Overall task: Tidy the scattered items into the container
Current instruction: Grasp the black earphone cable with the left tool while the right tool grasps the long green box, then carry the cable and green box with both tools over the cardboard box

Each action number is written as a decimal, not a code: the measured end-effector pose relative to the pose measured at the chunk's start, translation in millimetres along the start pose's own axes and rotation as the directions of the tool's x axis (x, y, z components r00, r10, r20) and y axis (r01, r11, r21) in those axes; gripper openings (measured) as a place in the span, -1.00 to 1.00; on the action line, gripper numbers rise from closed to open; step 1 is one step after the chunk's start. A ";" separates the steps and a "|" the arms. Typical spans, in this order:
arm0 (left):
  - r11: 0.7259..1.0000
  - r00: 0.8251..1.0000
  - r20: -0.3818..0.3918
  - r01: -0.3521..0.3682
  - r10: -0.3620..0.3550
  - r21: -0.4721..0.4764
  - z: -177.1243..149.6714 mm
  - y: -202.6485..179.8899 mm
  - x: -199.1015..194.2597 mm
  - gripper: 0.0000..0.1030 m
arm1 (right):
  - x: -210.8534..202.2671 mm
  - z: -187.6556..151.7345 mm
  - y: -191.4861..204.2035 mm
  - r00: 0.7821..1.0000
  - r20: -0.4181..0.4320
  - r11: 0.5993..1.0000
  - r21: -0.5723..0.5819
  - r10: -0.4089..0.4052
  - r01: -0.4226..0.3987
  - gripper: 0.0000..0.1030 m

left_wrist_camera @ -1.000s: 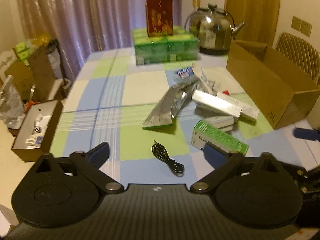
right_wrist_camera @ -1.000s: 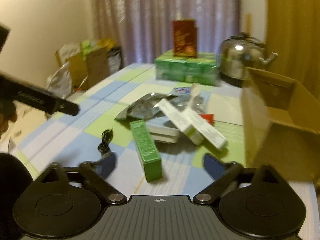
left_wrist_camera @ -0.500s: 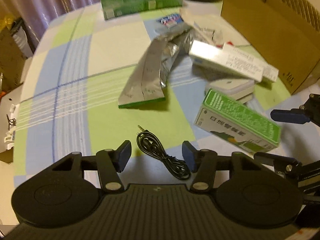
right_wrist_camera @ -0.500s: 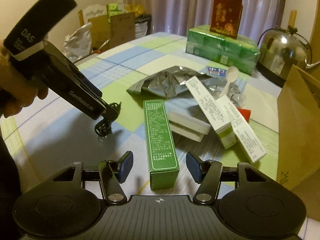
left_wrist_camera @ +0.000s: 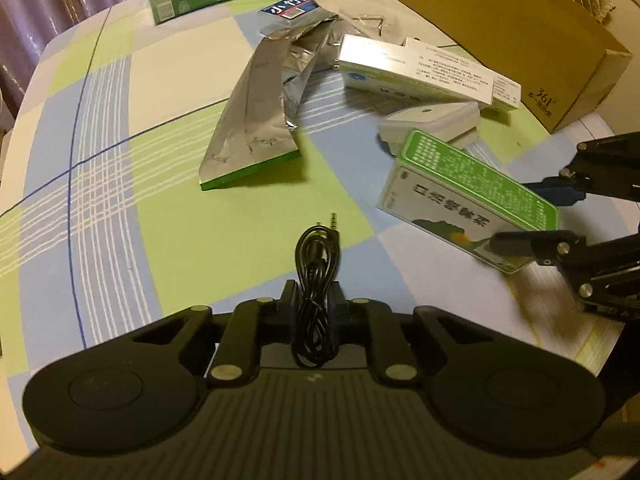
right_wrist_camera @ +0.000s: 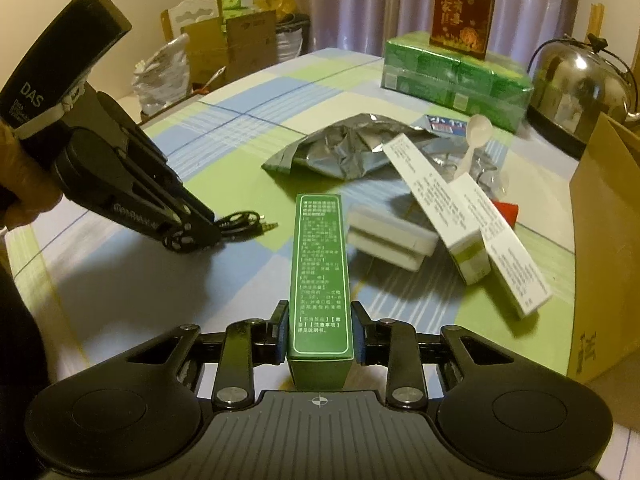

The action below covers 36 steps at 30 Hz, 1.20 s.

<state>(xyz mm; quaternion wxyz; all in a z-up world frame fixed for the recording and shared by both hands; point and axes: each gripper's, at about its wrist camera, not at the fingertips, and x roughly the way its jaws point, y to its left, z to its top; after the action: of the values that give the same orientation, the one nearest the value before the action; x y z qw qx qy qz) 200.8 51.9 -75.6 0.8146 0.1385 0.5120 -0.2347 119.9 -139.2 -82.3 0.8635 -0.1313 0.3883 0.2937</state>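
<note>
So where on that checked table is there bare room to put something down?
The cloth lies bare left of the foil bag and the black cable. It is crowded from the foil bag across the white boxes to the cardboard box.

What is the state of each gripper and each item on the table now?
left gripper: shut on the black audio cable
right gripper: shut on the green box
cardboard box: open, on the table
silver foil pouch: torn open, lying flat
white boxes: piled, tilted
</note>
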 end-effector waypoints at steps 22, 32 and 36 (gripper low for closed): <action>0.999 0.997 0.077 0.022 -0.025 0.035 -3.3 -5.3 -7.1 -0.76 | 24.2 11.4 3.9 1.000 0.007 1.000 0.002 -0.023 0.023 -0.27; 1.000 0.994 0.104 0.012 -0.013 0.005 -7.4 -4.1 -21.9 -0.76 | 12.8 9.5 2.5 1.000 0.022 0.999 0.039 -0.020 0.019 -0.47; 1.000 0.993 0.118 0.006 -0.007 0.002 -9.2 -7.2 -35.2 -0.76 | -3.8 7.5 2.6 0.999 0.047 0.998 0.064 -0.013 0.010 -0.47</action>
<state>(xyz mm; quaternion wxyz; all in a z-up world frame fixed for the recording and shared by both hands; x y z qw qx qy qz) 177.1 58.6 -47.9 0.8427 0.1231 0.4631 -0.2455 120.8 -135.3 -74.5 0.8779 -0.0987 0.3763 0.2793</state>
